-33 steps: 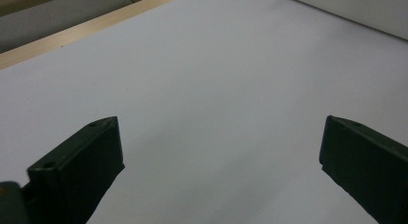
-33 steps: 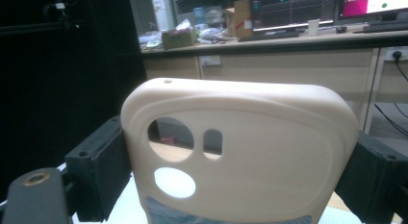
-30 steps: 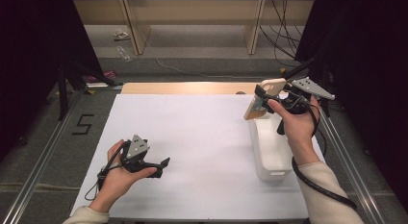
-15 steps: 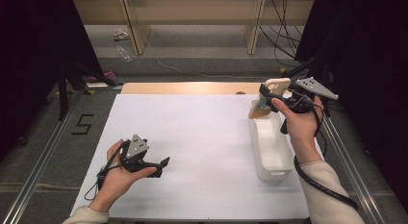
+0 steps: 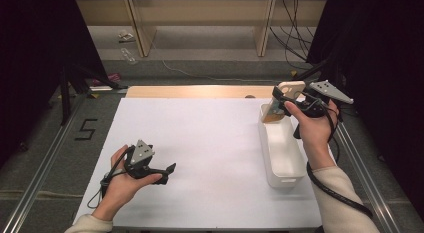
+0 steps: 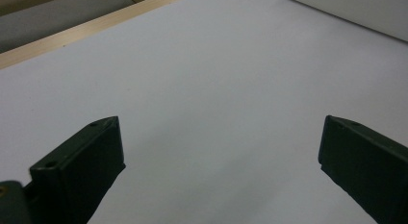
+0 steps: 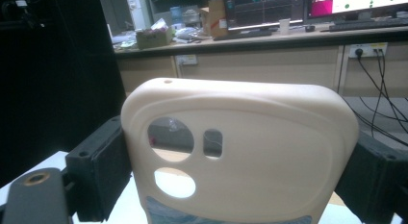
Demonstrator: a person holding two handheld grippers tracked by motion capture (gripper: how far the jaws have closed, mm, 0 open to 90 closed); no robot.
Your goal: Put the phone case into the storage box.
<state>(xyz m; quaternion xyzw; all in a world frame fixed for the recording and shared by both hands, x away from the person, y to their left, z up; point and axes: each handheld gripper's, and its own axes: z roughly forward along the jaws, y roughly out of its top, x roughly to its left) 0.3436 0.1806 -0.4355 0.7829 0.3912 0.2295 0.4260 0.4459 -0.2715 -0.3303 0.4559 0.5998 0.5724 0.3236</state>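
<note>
Nearest us, our left gripper (image 5: pixel 167 169) rests idle on the white tabletop (image 5: pixel 200 143), its jaws spread wide with nothing between them. Farther off on the right side, a white bin (image 5: pixel 282 155) stands on the tabletop, and it looks bare inside. Beyond it, our right gripper (image 7: pixel 235 166) holds a cream phone case (image 7: pixel 240 152) upright above the bin's far end, the jaws clamped on the case's two long sides. We judge the pickup done; what is left is lowering the case into the bin and letting go.
</note>
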